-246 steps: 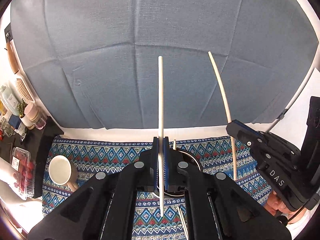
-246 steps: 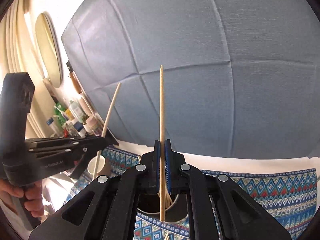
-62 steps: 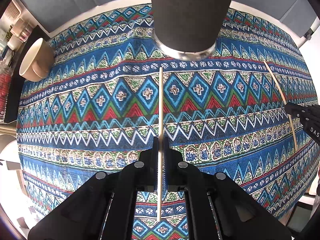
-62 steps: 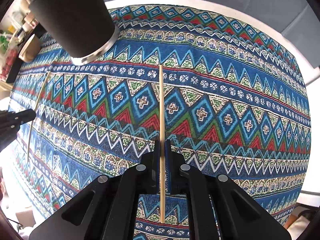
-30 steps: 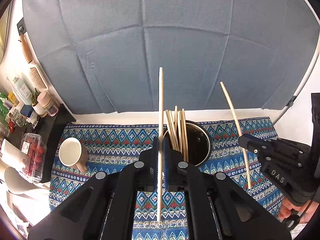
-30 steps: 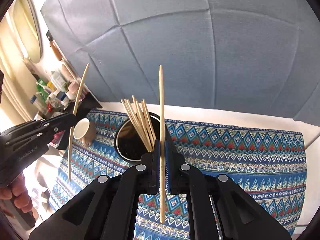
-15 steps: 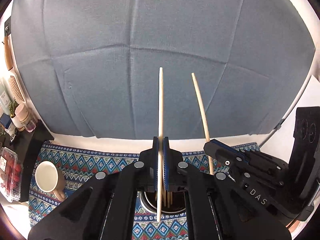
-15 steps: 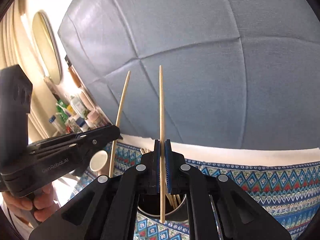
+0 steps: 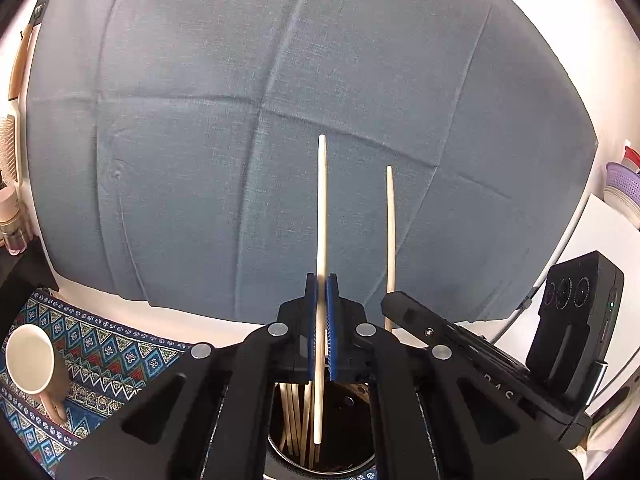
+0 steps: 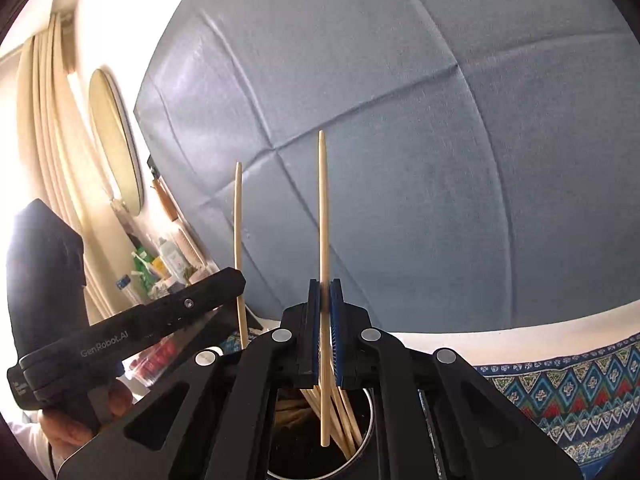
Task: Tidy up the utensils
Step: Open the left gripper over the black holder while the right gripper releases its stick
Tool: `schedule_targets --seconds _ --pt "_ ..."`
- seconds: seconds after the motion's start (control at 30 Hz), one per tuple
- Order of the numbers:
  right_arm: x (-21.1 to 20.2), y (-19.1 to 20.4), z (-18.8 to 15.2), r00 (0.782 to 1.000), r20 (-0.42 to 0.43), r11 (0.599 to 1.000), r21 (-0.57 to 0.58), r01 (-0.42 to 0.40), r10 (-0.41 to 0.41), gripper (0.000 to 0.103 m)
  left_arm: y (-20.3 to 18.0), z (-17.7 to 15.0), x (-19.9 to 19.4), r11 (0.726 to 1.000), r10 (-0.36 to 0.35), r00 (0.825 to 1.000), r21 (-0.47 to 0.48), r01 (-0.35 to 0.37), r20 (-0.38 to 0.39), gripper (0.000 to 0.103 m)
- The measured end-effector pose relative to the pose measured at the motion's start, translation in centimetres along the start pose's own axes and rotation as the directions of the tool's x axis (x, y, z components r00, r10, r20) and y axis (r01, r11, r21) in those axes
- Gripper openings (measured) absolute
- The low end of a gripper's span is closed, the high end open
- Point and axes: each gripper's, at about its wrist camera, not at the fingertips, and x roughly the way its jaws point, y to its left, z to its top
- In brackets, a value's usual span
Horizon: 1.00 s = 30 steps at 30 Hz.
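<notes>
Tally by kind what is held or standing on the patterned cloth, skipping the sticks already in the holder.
Chopsticks held: 2, left chopstick in left gripper, right chopstick in right gripper
Holder: 1
Mug: 1
Total: 4

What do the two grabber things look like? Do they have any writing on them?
Both are black plastic. The left gripper and right gripper have blue ribbed fingers and round silver screws on angled arms. White letters on the left one's side read "GenRobot.AI"; on the right one's, "DAS". The right one has three small lenses.
</notes>
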Motion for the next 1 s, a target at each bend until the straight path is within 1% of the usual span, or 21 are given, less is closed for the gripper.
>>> schedule_targets --seconds 0.03,0.2,0.23,0.33,0.4,0.5,0.63,0.77,0.93,1.0 --pt "0.2 -0.2 -0.5 1.000 -0.008 1.000 -0.001 -0.004 0.004 0.005 0.1 -0.3 0.2 1.000 -0.009 1.000 -0.003 0.009 0.000 0.005" --pt "0.9 -0.9 -3.1 0.999 -0.037 1.000 0.019 0.007 -0.007 0.005 0.9 -3.1 0.4 0.999 0.000 1.000 -0.032 0.000 0.013 0.005" --pt "0.9 -1.0 -3.6 0.999 -0.047 1.000 0.014 0.007 -0.007 0.005 0.9 -3.6 0.5 1.000 -0.006 1.000 -0.029 0.006 0.004 0.005" --pt "0.6 -1.1 -4.5 0.998 -0.068 1.000 -0.003 0.007 -0.008 0.005 0.5 -5.0 0.3 1.000 0.004 1.000 0.030 -0.003 -0.019 0.005" --pt "0.4 -1.2 -4.7 0.998 -0.068 1.000 0.002 0.012 -0.012 0.005 0.4 -5.5 0.1 0.998 0.024 0.999 0.056 -0.022 -0.028 0.005" --pt "0.1 -1.5 -4.8 0.998 -0.069 1.000 0.019 0.016 -0.015 0.005 0.6 -5.8 0.3 0.997 0.038 0.998 0.073 -0.035 -0.043 0.005" --pt "-0.5 -1.3 -4.8 0.997 -0.071 1.000 -0.010 0.014 -0.014 0.005 1.2 -5.7 0.2 0.997 0.052 0.998 0.060 -0.049 -0.047 0.005" --pt "-0.9 -1.0 -5.0 0.996 -0.079 0.999 -0.031 0.028 -0.030 0.005 1.5 -5.8 -0.1 0.995 0.074 0.995 0.071 -0.070 -0.060 0.005" --pt "-1.0 0.1 -5.2 0.993 -0.076 0.990 -0.114 0.085 -0.094 0.005 1.7 -5.7 -0.8 0.994 0.088 0.995 0.066 -0.085 -0.056 0.005" --pt "-0.9 0.6 -5.3 0.992 -0.078 0.985 -0.145 0.091 -0.103 0.005 1.8 -5.8 -0.9 0.994 0.086 0.994 0.067 -0.081 -0.067 0.005"
